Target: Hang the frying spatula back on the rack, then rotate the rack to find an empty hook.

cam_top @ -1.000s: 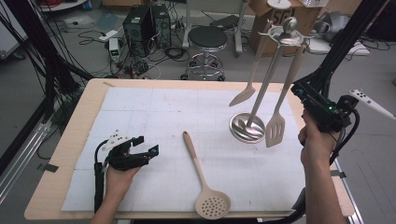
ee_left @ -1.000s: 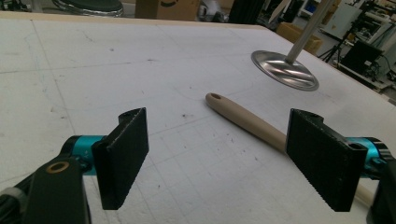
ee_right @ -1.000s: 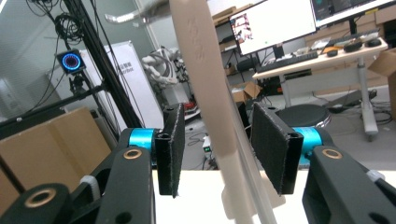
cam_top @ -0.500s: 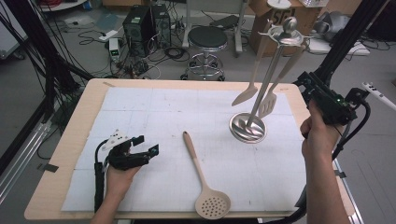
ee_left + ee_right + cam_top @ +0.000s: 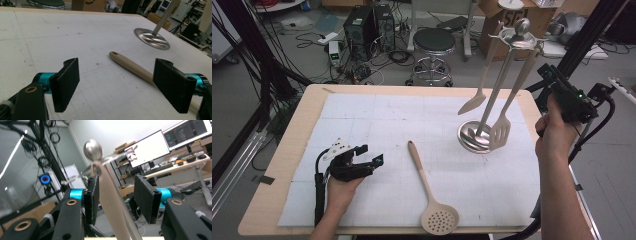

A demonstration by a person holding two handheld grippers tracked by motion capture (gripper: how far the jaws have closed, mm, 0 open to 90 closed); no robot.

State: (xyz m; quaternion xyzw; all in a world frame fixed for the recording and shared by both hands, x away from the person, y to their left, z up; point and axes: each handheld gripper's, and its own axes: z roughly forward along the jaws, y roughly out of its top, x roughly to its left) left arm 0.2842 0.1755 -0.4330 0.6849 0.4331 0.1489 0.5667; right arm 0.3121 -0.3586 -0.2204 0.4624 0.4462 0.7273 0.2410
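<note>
Table (image 5: 307, 115): your high view takes in the whole top, covered by a white mat (image 5: 377, 115).
Rack (image 5: 475, 136): its round steel base stands on the mat's right half; the pole rises to a ball top (image 5: 522, 25). Your right gripper view sees that ball from below; your left gripper view catches just the base (image 5: 151, 38) and the foot of the pole.
Hanging tools: a slotted turner (image 5: 499, 134) hangs just beside the base, a plain spatula (image 5: 472, 104) to the left of the pole.
Skimmer (image 5: 430, 197): lies flat on the mat, centre front, holed head toward you. Your left gripper view shows its handle end (image 5: 130, 65), with the hanging hole.
Right gripper (image 5: 562, 95): you hold it up at the table's right edge, near the rack top. Its own view shows a beige handle (image 5: 110, 202) between the half-open jaws, lying against the left pad; the right pad stands clear.
Left gripper (image 5: 368, 157): low over the mat's front left, jaws wide, nothing held; the skimmer handle lies ahead, near its right jaw.
</note>
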